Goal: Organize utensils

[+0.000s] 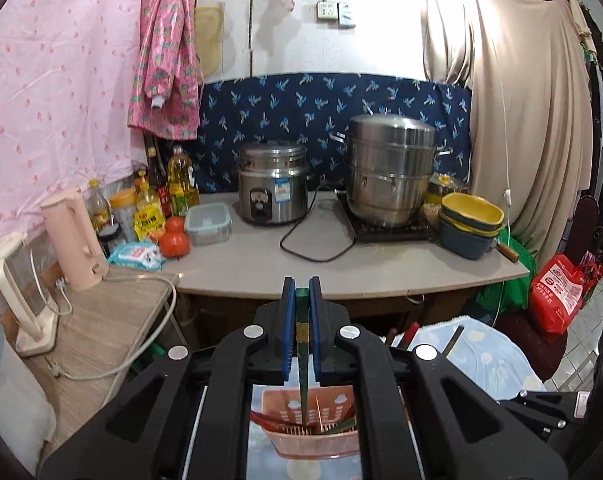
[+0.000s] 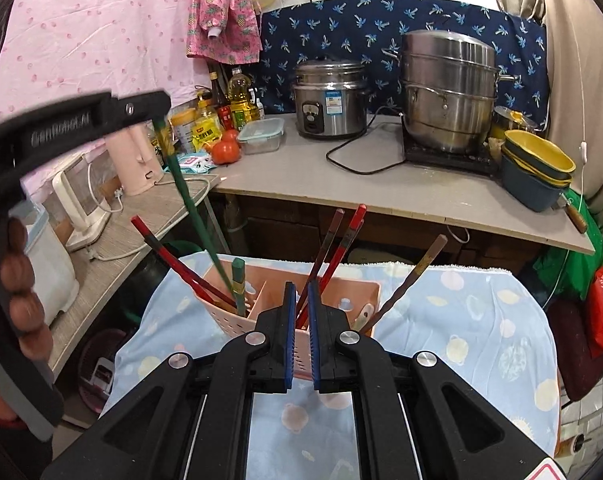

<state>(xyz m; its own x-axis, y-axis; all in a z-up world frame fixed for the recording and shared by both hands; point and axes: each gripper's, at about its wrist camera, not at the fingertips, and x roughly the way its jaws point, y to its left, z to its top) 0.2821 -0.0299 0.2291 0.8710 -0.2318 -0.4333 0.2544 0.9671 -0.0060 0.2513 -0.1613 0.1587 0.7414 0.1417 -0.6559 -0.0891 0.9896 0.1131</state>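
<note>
My left gripper [image 1: 301, 286] is shut on a green chopstick [image 1: 302, 344] held upright, its lower tip inside the pink utensil basket [image 1: 285, 408]. In the right wrist view the left gripper [image 2: 159, 120] holds that green chopstick [image 2: 193, 208] slanting down into the left compartment of the basket [image 2: 371, 294], beside another green chopstick [image 2: 238, 280] and red chopsticks [image 2: 169, 256]. More red and brown chopsticks [image 2: 343, 240] stand in the middle and right compartments. My right gripper [image 2: 301, 290] is shut and empty, just in front of the basket.
The basket stands on a blue patterned cloth [image 2: 481, 320] over a low stand. Behind is a counter [image 2: 421, 196] with a rice cooker [image 2: 327, 100], steamer pot [image 2: 449, 88], stacked bowls [image 2: 535, 168], bottles and a tomato [image 2: 225, 152]. A side table [image 1: 101, 320] holds a pink kettle [image 1: 75, 236].
</note>
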